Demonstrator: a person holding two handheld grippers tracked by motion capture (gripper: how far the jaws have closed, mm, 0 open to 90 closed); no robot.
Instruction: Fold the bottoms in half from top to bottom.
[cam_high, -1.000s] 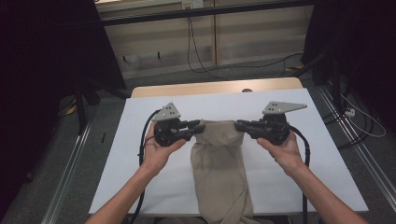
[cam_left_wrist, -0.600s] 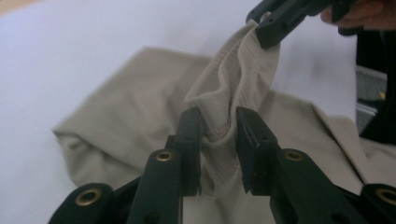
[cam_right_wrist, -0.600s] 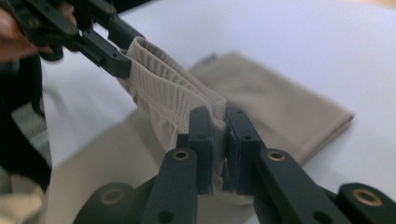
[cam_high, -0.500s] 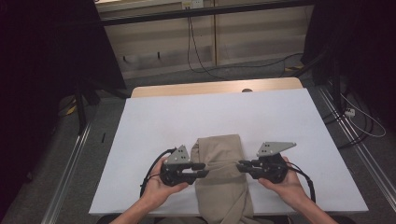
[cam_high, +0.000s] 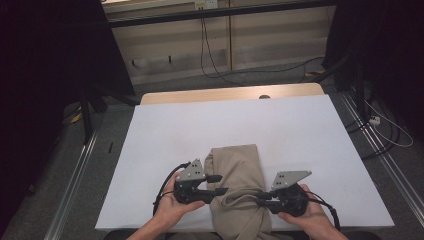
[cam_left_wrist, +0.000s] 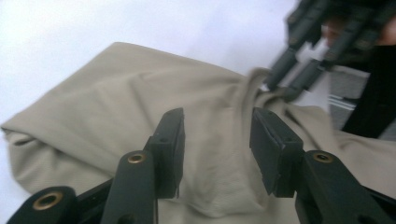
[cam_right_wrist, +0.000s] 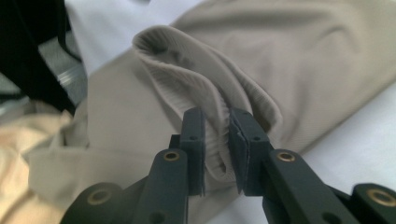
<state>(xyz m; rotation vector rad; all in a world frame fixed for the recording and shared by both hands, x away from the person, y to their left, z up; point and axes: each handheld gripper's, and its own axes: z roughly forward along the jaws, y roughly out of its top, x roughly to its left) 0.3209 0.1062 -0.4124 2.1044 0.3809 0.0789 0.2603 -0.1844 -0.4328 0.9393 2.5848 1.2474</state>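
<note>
Cloth first: in the high view a beige garment (cam_high: 239, 190) lies folded on the white worktop (cam_high: 300, 140), low in the frame and a little left of center, its near end running off the bottom edge. My left tool (cam_high: 216, 184) sits at the garment's left side, lower left of center, jaws pointing right over the fabric with a gap between them. My right tool (cam_high: 262, 199) sits at the garment's right side, lower right of center, jaws pointing left into a bunched fold.

Left gripper view: my left tool (cam_left_wrist: 217, 144) has its 2 black jaws spread, having just been opening. The garment (cam_left_wrist: 116, 116) lies beneath and between them, and the pads do not press on it. At the upper right of the frame the right tool (cam_left_wrist: 286, 81) shows blurred, its tips at a raised ridge of the fabric.

Right gripper view: my right tool (cam_right_wrist: 217, 149) pinches a ribbed hem of the garment (cam_right_wrist: 327, 60) between its 2 jaws, low in the center; the jaws have just eased apart slightly, yet the ribbed fold still fills the narrow gap between the pads. White worktop (cam_right_wrist: 355, 140) shows at the lower right.
</note>
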